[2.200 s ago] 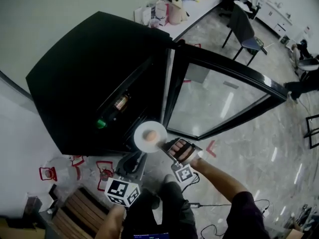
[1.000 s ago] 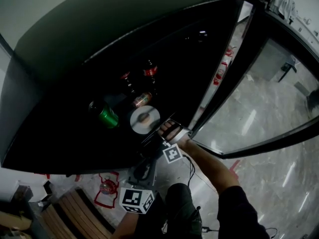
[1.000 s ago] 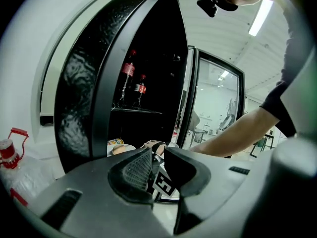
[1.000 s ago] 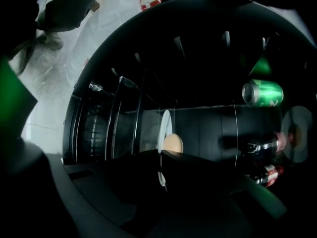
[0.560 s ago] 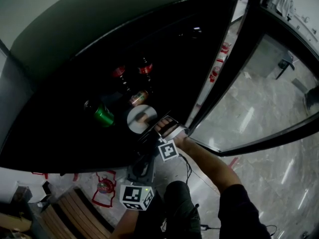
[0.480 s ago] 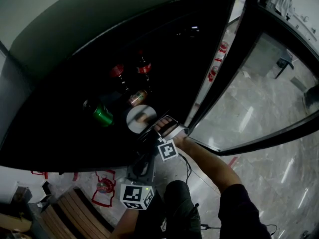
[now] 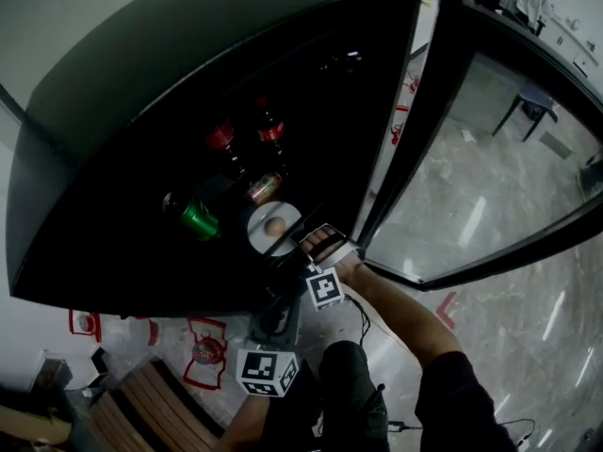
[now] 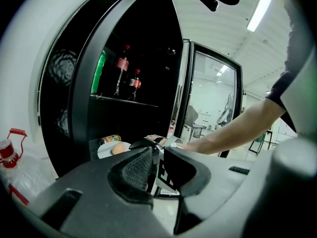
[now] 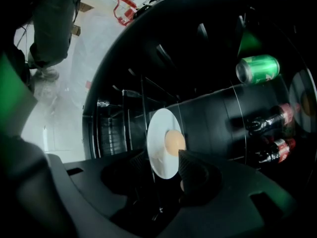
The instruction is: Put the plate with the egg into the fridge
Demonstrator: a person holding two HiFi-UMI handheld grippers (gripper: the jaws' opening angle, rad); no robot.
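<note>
Resting at the front edge of the fridge (image 7: 113, 158) shelf, the plate (image 9: 157, 133) with the egg (image 9: 175, 141) looks delivered. The right gripper (image 9: 163, 154) has just been opening, with the rim loose between its jaws, and the left gripper (image 8: 157, 155) is parted, empty. Withdrawal remains.

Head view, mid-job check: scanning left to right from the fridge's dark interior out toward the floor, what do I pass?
Green drink can → round white plate holding a brown egg → open glass fridge door.

One plate (image 7: 259, 240), one egg (image 7: 274, 225), two bottles (image 7: 222, 139) and two cans (image 7: 195, 220).
</note>
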